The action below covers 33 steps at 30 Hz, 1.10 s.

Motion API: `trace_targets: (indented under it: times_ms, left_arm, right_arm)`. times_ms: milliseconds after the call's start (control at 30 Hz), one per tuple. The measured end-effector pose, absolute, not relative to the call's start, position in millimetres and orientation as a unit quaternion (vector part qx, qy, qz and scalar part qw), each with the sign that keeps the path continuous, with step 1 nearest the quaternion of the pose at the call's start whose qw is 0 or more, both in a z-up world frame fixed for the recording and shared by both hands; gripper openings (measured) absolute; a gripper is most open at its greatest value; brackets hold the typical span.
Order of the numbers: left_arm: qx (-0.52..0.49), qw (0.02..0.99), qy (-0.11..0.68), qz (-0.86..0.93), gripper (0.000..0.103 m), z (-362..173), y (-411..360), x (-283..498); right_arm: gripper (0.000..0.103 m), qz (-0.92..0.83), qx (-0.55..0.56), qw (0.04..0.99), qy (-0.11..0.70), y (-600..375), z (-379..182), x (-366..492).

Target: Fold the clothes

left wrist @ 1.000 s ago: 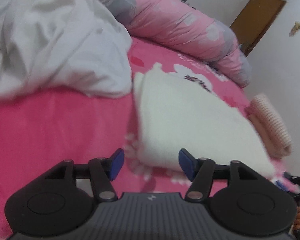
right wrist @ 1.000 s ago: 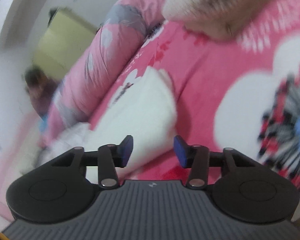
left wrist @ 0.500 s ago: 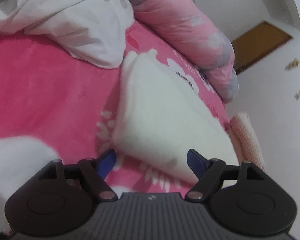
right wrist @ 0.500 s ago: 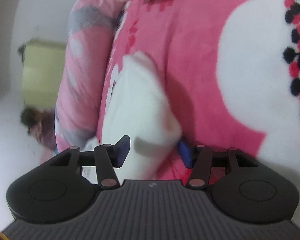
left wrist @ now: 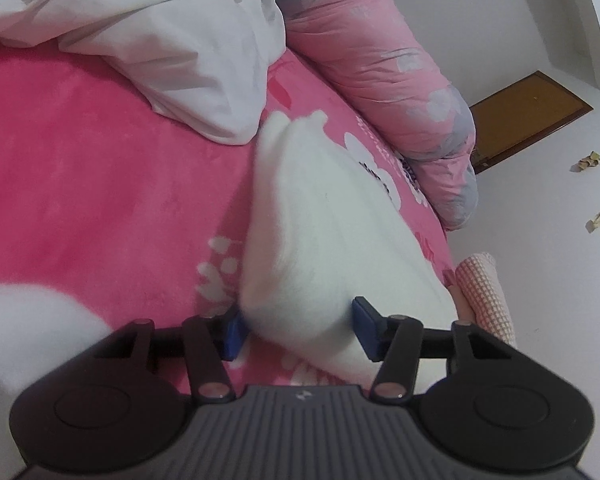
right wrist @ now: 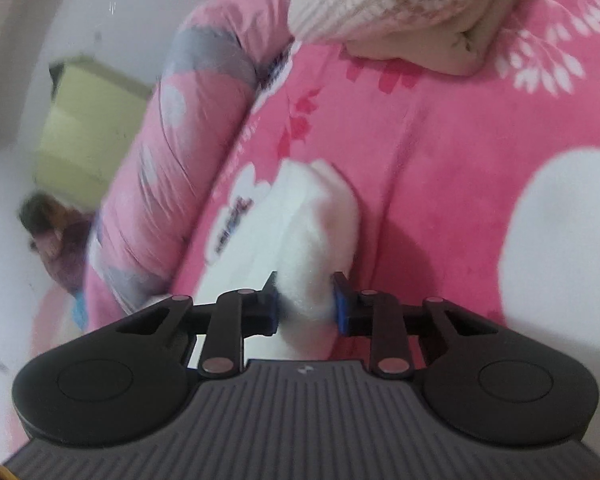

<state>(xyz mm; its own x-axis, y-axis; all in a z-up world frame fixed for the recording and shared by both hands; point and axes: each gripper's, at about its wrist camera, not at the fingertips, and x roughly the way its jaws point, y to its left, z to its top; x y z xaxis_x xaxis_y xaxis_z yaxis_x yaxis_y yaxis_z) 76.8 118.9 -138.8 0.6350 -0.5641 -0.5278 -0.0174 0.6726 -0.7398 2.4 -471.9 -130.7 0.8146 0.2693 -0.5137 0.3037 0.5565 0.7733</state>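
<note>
A folded white fluffy garment [left wrist: 320, 216] lies on the pink flowered bed cover [left wrist: 100, 180]. In the left wrist view its near corner fills the gap of my left gripper [left wrist: 298, 330]; the blue pads [left wrist: 233, 333] press on both sides and the jaws are closing. In the right wrist view the same garment [right wrist: 300, 216] is pinched into a narrow bunch by my right gripper [right wrist: 306, 304], whose jaws are also closing on it. The garment's far end rests on the cover [right wrist: 440, 160].
A crumpled white cloth pile [left wrist: 160, 32] lies at the back left. A rolled pink and grey quilt [left wrist: 372, 52] runs along the far side of the bed. A folded pink checked piece [left wrist: 484, 292] sits by the right edge. A person [right wrist: 56, 236] is beyond the bed.
Both grippers have closed in on the white garment, which was loose between open jaws before. The left gripper sank towards its corner; the right one slid along and now pinches it.
</note>
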Motion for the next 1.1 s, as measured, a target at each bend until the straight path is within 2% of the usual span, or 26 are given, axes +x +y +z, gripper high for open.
trace_targets:
  times_ms: [33,100,167,233,433,533,633,700,800,833,967,1033,1100]
  left_arm:
    - [-0.368,0.826,0.393,-0.167,0.056,-139,120,75]
    - [-0.362,0.829,0.393,-0.167,0.057,-137,123,70]
    - [-0.351,0.838,0.386,-0.16,0.058,-133,129,63]
    - [-0.33,0.856,0.369,-0.146,0.058,-125,135,54]
    - [-0.215,0.922,0.285,-0.147,0.058,-82,119,37]
    - [-0.162,0.929,0.281,-0.18,0.058,-72,88,42]
    - [-0.121,0.926,0.3,-0.194,0.058,-85,64,47]
    - [-0.083,0.926,0.323,-0.177,0.054,-104,53,50]
    - [-0.039,0.931,0.316,-0.179,0.053,-113,47,43]
    - [-0.03,0.931,0.317,-0.179,0.053,-111,45,42]
    - [-0.032,0.931,0.315,-0.184,0.054,-99,49,38]
    - [-0.035,0.933,0.306,-0.186,0.059,-94,52,35]
    - [-0.042,0.931,0.316,-0.18,0.06,-100,55,40]
  right_arm:
    - [0.028,-0.024,0.459,0.829,0.32,-475,-138,5]
    - [0.039,-0.033,0.479,0.813,0.329,-487,-155,3]
    - [0.039,-0.037,0.53,0.79,0.306,-502,-165,-11]
    - [0.04,-0.064,0.53,0.797,0.281,-513,-155,-30]
    - [0.037,-0.086,0.358,0.898,0.239,-495,-92,-62]
    - [0.034,-0.029,0.207,0.953,0.221,-448,-65,-59]
    - [0.029,0.035,0.087,0.973,0.209,-401,-65,-45]
    - [0.028,0.052,0.071,0.968,0.235,-392,-82,-33]
    - [0.026,0.034,0.052,0.946,0.317,-398,-133,-4]
    - [0.026,0.04,0.065,0.949,0.305,-404,-138,-4]
    - [0.026,0.024,0.063,0.94,0.333,-400,-108,7]
    - [0.027,0.02,0.045,0.95,0.308,-389,-90,-1]
    - [0.027,0.015,0.027,0.958,0.286,-380,-82,-6]
